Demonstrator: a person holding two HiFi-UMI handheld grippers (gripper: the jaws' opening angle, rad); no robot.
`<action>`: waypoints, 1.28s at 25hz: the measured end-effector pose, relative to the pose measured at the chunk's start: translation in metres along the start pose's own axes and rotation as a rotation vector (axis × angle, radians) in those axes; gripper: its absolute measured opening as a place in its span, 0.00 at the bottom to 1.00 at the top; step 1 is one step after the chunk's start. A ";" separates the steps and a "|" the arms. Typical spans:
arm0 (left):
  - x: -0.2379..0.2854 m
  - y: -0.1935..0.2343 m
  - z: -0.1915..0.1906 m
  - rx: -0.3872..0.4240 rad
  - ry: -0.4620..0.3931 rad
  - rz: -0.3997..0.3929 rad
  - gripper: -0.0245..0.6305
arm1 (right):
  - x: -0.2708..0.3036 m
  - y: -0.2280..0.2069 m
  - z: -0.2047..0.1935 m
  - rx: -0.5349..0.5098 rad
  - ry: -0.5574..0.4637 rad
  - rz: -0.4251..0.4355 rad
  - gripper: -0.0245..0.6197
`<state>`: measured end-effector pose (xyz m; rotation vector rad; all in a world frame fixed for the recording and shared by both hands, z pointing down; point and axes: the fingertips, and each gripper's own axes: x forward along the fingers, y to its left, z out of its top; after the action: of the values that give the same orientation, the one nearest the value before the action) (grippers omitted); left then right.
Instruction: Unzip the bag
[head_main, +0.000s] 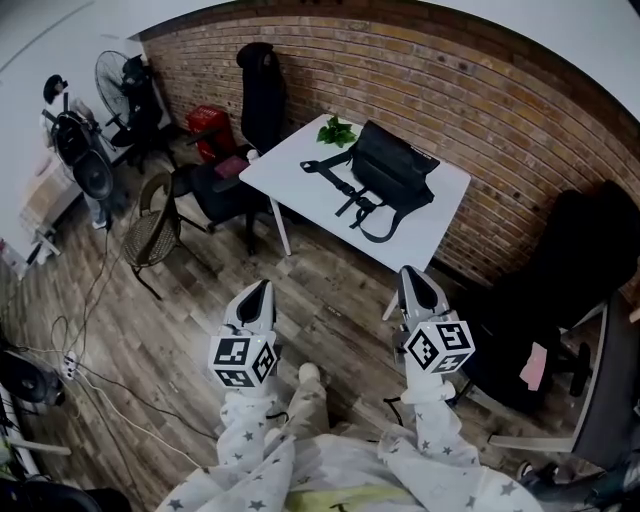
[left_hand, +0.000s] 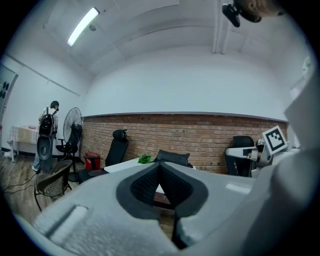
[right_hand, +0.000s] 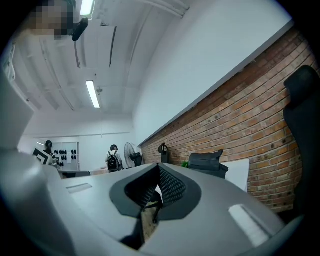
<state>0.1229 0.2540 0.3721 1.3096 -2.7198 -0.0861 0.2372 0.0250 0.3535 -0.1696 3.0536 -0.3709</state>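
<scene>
A black bag (head_main: 392, 170) with loose straps lies on a white table (head_main: 290, 160) against the brick wall, well ahead of me. It also shows far off as the bag (left_hand: 172, 157) in the left gripper view and the bag (right_hand: 206, 162) in the right gripper view. My left gripper (head_main: 258, 297) hangs over the wooden floor, jaws shut with nothing between them. My right gripper (head_main: 417, 285) is level with it, closer to the table's near corner, also shut and empty. Both are well short of the bag.
A green plant (head_main: 336, 131) sits on the table by the bag. Black office chairs (head_main: 260, 95) stand left of the table and another chair (head_main: 560, 290) at right. A wicker chair (head_main: 148, 235), fan (head_main: 118, 85) and floor cables (head_main: 90, 370) are at left. A person (left_hand: 47, 127) stands far left.
</scene>
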 end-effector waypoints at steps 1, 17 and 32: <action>0.011 0.007 0.001 0.000 0.003 -0.004 0.04 | 0.012 -0.003 -0.001 0.003 0.001 -0.005 0.05; 0.155 0.088 0.022 0.003 0.028 -0.136 0.04 | 0.148 -0.025 -0.016 0.042 -0.004 -0.121 0.05; 0.210 0.098 -0.001 -0.012 0.080 -0.219 0.04 | 0.179 -0.053 -0.037 0.053 0.016 -0.206 0.05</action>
<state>-0.0826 0.1503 0.4010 1.5674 -2.4980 -0.0677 0.0618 -0.0380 0.3937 -0.4832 3.0453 -0.4665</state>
